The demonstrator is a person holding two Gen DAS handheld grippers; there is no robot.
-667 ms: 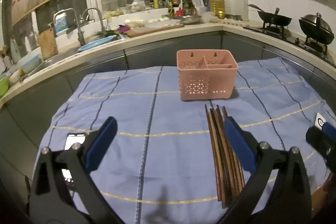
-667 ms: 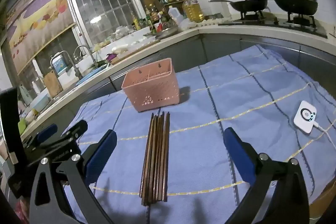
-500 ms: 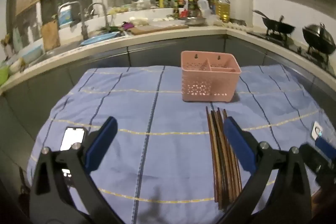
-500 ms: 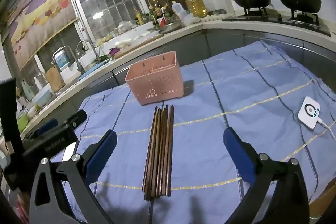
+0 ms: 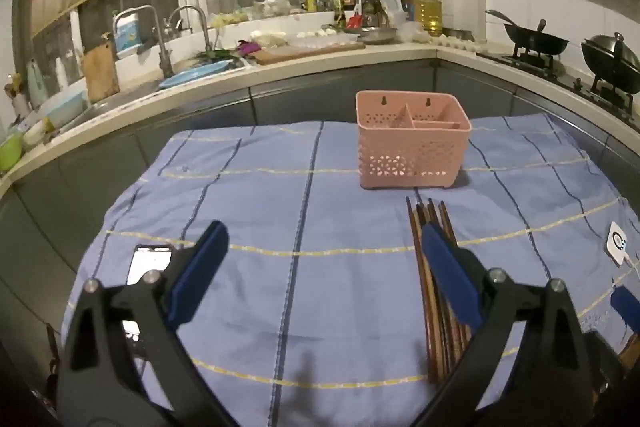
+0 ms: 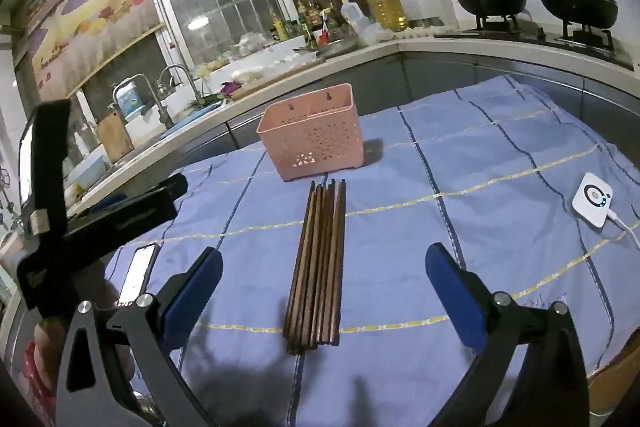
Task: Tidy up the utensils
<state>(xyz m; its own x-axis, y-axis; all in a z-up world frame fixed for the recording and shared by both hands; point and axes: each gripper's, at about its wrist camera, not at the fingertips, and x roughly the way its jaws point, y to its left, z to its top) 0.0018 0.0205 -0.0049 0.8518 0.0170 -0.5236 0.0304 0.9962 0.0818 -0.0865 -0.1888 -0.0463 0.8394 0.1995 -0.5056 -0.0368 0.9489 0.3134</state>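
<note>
Nearest, right gripper (image 6: 320, 291) spread wide, blue pads apart, nothing between them, hovering above the blue checked cloth (image 6: 500, 155) with the near ends of the chopsticks (image 6: 320, 259) lying between the two fingers. Left gripper (image 5: 320, 267) likewise wide apart and empty, poised over the cloth (image 5: 280, 187) to the left of the bundle, its right pad (image 5: 450, 283) overlapping the chopsticks (image 5: 430, 295) in the left wrist view. A phone (image 5: 149, 263) flat on the cloth under the left finger; seen from the right wrist at the cloth's left edge (image 6: 138, 275). Chopsticks dark brown, laid side by side in a tight row, pointing toward the basket, tips just short of it. A white round-dial device (image 6: 594, 199) with a cable on the cloth, well to the right. Farther back, the pink perforated utensil basket (image 5: 412, 143) upright on the cloth, divided into three compartments, all visibly bare; from the right wrist (image 6: 312, 139) only its outer wall and rim visible.
</note>
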